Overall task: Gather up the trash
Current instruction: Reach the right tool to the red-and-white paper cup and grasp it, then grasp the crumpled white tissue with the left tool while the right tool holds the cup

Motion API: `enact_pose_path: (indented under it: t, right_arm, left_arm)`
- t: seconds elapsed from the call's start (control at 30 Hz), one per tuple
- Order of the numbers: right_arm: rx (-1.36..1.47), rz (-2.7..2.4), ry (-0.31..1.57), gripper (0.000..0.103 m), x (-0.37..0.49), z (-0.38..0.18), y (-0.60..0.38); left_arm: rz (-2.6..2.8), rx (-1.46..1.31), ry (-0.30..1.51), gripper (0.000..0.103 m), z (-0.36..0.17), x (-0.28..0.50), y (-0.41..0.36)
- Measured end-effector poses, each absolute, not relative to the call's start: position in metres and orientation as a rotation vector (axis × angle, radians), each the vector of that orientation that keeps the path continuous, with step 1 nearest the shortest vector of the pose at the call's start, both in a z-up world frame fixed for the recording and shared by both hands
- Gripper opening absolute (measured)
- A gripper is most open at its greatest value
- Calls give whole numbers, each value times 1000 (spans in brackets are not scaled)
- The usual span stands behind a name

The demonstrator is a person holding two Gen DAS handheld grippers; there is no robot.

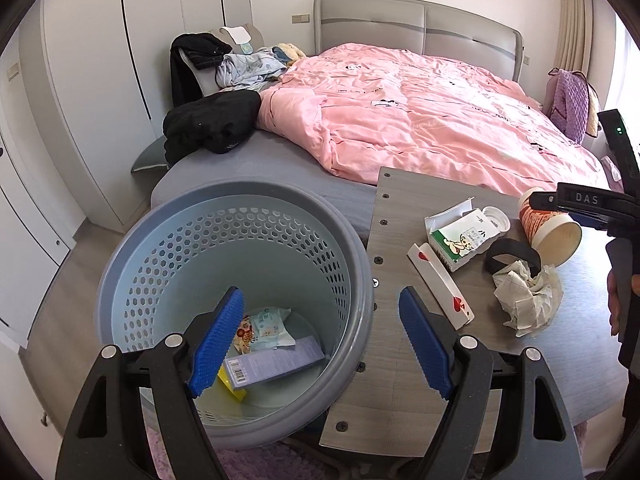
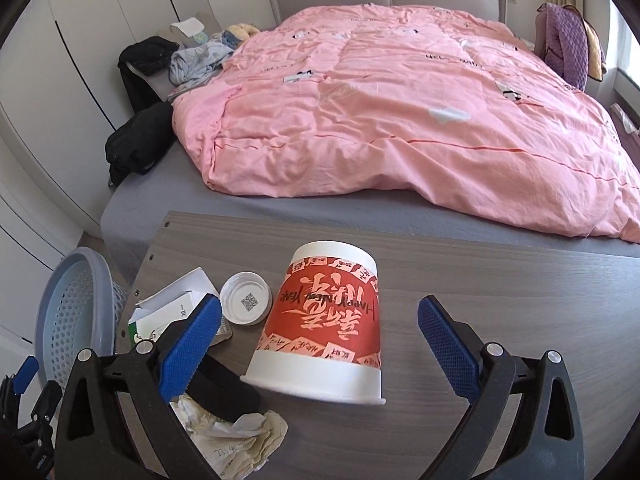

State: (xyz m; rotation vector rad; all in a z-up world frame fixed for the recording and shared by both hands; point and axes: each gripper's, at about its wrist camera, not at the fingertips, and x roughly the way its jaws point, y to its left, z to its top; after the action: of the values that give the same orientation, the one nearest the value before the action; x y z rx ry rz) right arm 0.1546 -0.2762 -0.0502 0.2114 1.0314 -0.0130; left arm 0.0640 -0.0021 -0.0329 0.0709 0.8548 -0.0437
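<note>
A red and white paper cup (image 2: 324, 328) lies on its side on the wooden table (image 2: 480, 280), between the open jaws of my right gripper (image 2: 320, 344). It also shows in the left wrist view (image 1: 550, 230). Beside it lie a white lid (image 2: 245, 298), a green and white carton (image 1: 460, 236), crumpled paper (image 1: 526, 298), a black band (image 1: 512, 254) and a white strip with red hearts (image 1: 440, 286). My left gripper (image 1: 320, 340) is open and empty above the blue perforated basket (image 1: 160, 248), which holds a box and wrappers (image 1: 272, 344).
The bed with a pink duvet (image 2: 400, 100) stands behind the table. Black clothes (image 1: 212, 120) lie on its left corner. White wardrobes (image 1: 100, 80) line the left wall. A purple bag (image 1: 570, 100) sits at the far right.
</note>
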Motion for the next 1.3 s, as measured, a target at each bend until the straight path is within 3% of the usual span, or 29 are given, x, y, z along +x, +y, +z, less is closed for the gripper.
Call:
enact_pose_path:
  t: [0.2, 0.37, 0.73, 1.3]
  right_arm:
    - [201, 1, 1077, 92, 158, -61, -276]
    - [203, 25, 1096, 63, 155, -66, -275]
    - [302, 16, 971, 63, 102, -41, -297]
    - [412, -42, 880, 63, -6, -33, -345]
  left_arm:
    - [-50, 75, 859, 76, -33, 65, -6]
    - [-60, 75, 865, 76, -33, 68, -9]
    - [-154, 86, 867, 76, -31, 66, -37]
    - [-389, 164, 926, 83, -53, 55, -143]
